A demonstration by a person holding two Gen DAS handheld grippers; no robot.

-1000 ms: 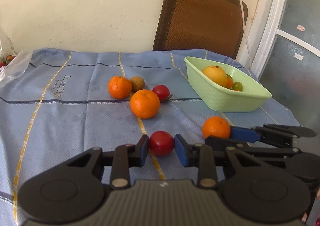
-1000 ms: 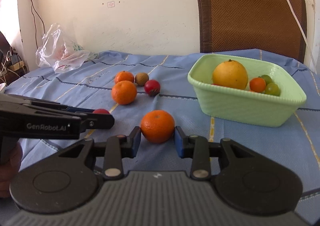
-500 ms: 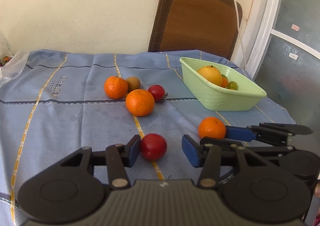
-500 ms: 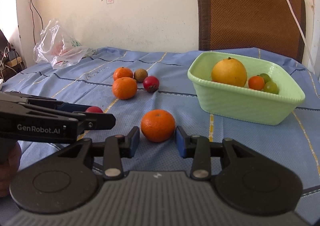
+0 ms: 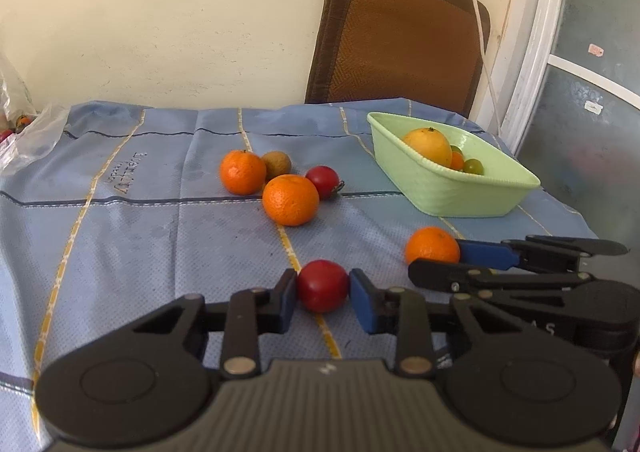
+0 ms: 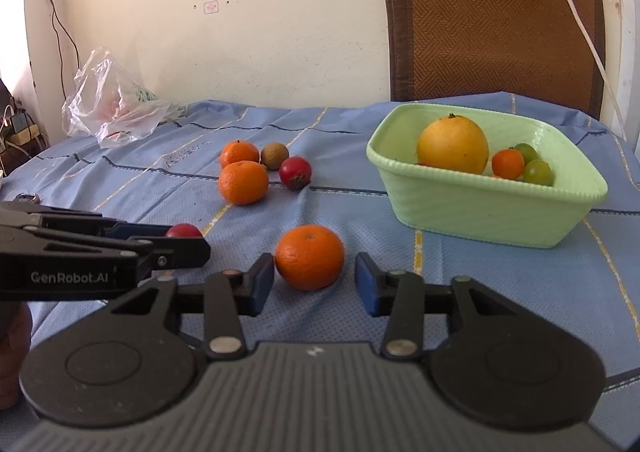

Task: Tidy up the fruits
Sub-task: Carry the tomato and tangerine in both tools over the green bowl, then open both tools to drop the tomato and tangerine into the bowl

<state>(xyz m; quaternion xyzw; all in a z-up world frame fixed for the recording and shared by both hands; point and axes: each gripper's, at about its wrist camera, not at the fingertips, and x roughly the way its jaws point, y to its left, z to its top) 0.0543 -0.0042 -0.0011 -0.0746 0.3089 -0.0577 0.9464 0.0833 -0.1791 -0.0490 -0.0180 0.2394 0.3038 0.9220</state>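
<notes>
left gripper (image 5: 323,292) clamped on red fruit (image 5: 322,285); right gripper (image 6: 315,280) apart around orange (image 6: 309,257) | green basket (image 6: 480,208) near

Bare cloth (image 6: 360,220) separates loose fruits from basket (image 6: 480,208).

A cream, scuffed wall (image 6: 280,32) stands ahead. A brown woven chair back (image 6: 492,24) leans against it at the right, a white cable (image 5: 480,52) hanging across. Daylight falls on the blue tablecloth (image 5: 120,232); a frosted-glass door (image 5: 588,92) lies far right.

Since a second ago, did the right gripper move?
Yes. The right gripper opened: its right finger now stands apart from the orange.
</notes>
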